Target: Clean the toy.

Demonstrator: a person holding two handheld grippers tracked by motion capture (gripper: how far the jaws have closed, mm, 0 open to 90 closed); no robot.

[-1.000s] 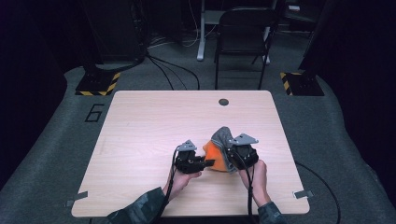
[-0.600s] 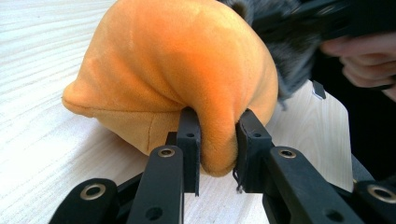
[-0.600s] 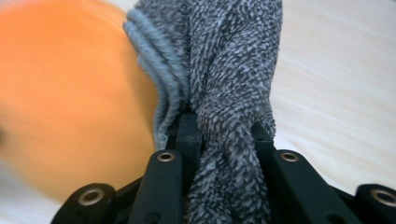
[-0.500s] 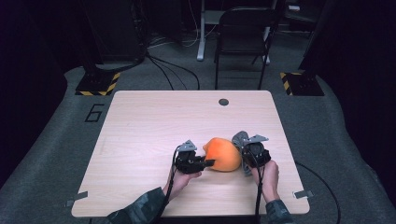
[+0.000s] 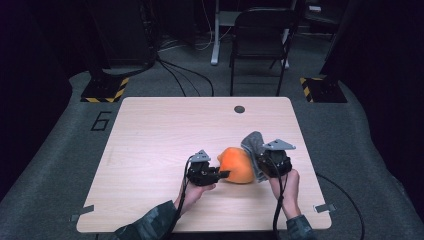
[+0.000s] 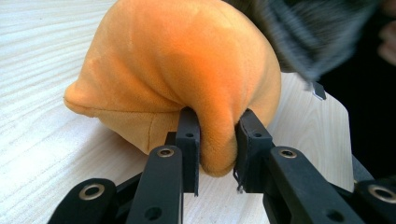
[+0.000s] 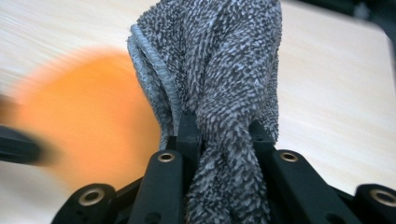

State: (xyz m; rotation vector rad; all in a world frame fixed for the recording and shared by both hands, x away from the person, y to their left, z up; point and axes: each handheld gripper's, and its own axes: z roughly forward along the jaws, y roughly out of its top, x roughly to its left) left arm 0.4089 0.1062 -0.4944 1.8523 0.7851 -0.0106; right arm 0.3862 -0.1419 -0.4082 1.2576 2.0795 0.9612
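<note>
Two tools, both clamped. Left tool (image 5: 222, 174) pinches a fold of the orange plush (image 5: 236, 164), pinning it on the counter (image 5: 150, 130) near the front edge. Right tool (image 5: 261, 161) grips the grey cloth (image 5: 253, 143), bunched between its jaws. Cloth sits just right of the plush, touching its side; right hand (image 5: 286, 186) is nearer, so likely wiping leftward across it.

Orange plush toy (image 6: 187, 60) — speckled grey cloth (image 7: 224, 70) — pale wood-grain table (image 5: 165, 130).

The table (image 5: 165, 130) is lit evenly from above while the room around it falls dark. In the right gripper view, the orange plush (image 7: 88, 116) at left smears with motion blur; the grey cloth (image 7: 219, 70) stays sharp.
</note>
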